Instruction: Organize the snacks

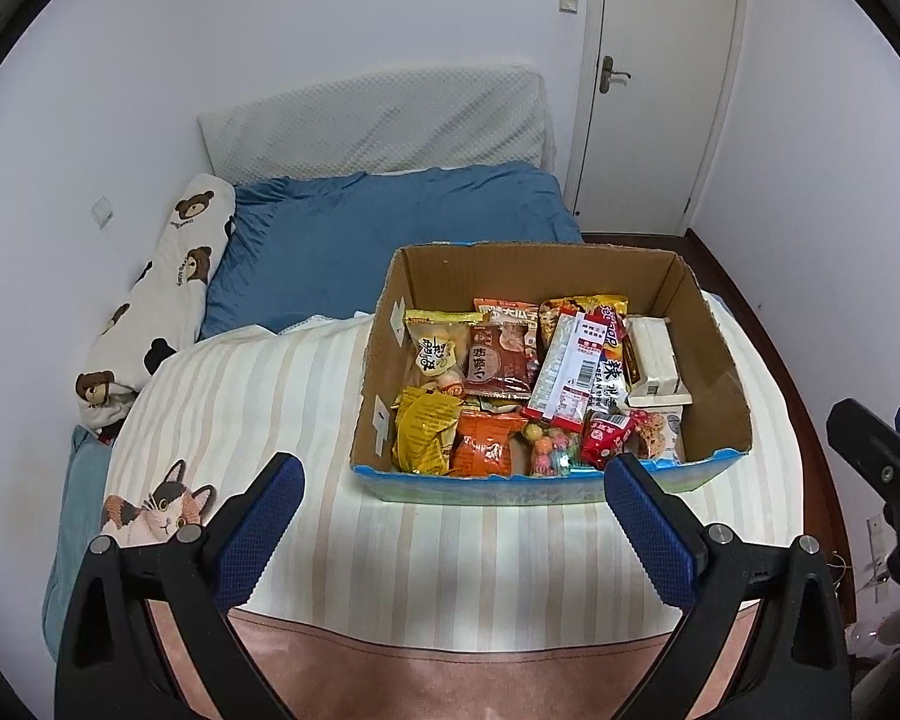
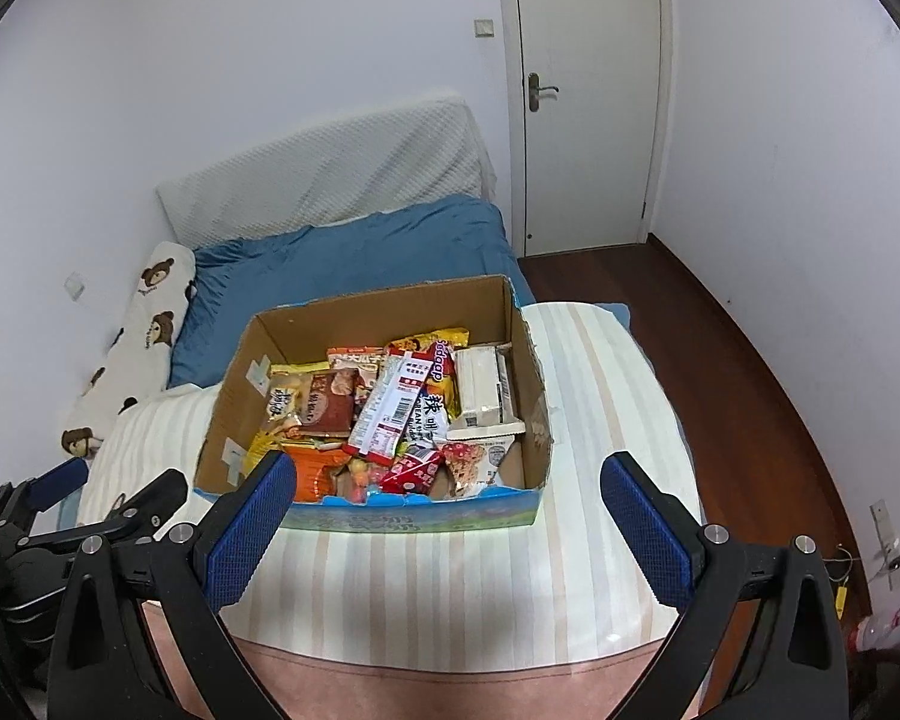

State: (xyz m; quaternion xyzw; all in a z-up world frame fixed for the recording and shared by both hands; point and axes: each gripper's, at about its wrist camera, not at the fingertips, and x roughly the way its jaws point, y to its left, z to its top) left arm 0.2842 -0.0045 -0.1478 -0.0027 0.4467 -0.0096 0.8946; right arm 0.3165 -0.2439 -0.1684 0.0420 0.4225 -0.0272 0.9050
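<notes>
A: Your left gripper [image 1: 453, 471] and right gripper [image 2: 448, 468] both hold nothing, fingers spread wide.

B: Crinkly snack packets [image 1: 510, 378] fill your cardboard box [image 2: 384, 309] on the striped bed [image 2: 450, 570]. Only your left view shows the cat print [image 1: 162, 507].

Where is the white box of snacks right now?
The white box lies inside the cardboard box, against its right wall in both wrist views. A long red-and-white packet sits just to its left.

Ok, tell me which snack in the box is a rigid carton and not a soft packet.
The white carton against the box's right wall; everything else is crinkly foil or plastic wrapping.
</notes>
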